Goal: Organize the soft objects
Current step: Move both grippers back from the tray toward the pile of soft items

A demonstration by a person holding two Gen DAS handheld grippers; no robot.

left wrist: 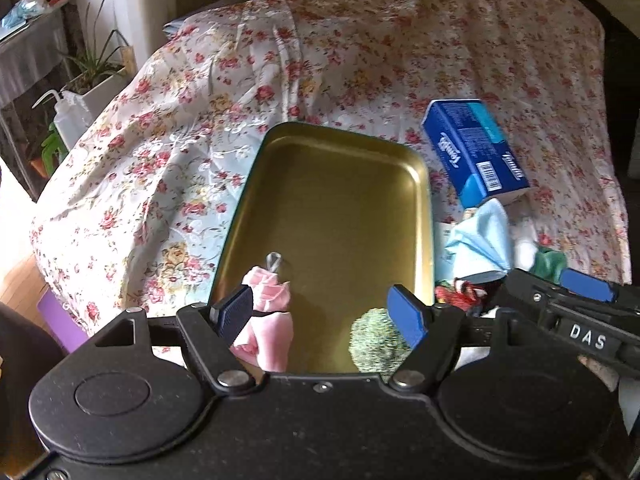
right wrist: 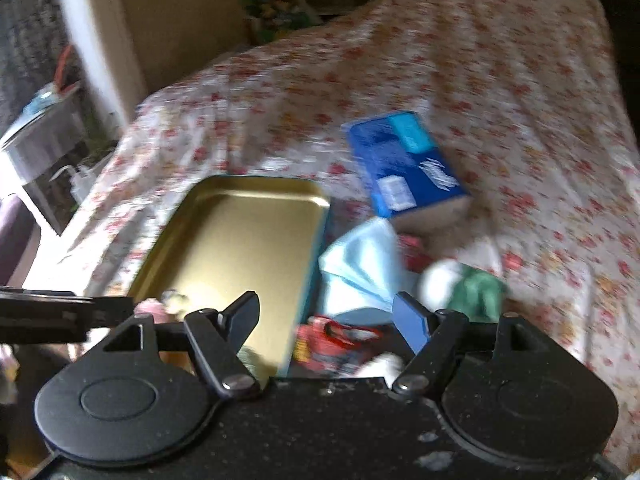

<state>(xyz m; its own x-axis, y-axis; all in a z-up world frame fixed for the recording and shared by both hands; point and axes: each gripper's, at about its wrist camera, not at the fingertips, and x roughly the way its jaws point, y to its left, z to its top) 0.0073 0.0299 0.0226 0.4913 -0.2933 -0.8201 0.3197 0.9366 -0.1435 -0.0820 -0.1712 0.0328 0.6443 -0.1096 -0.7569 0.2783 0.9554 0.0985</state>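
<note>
The left tool (left wrist: 324,312) is spread wide above the near end of the gold tray (left wrist: 340,184), with a pink cloth (left wrist: 268,320) touching its left finger and a green sponge (left wrist: 376,340) by its right finger, both in the tray. The right tool (right wrist: 328,320), also wide and holding nothing, hangs over a light blue cloth (right wrist: 360,264) and a red packet (right wrist: 332,344) beside the tray. Farther back, a blue box (left wrist: 476,152) lies on the flowered bedspread (left wrist: 360,60).
</note>
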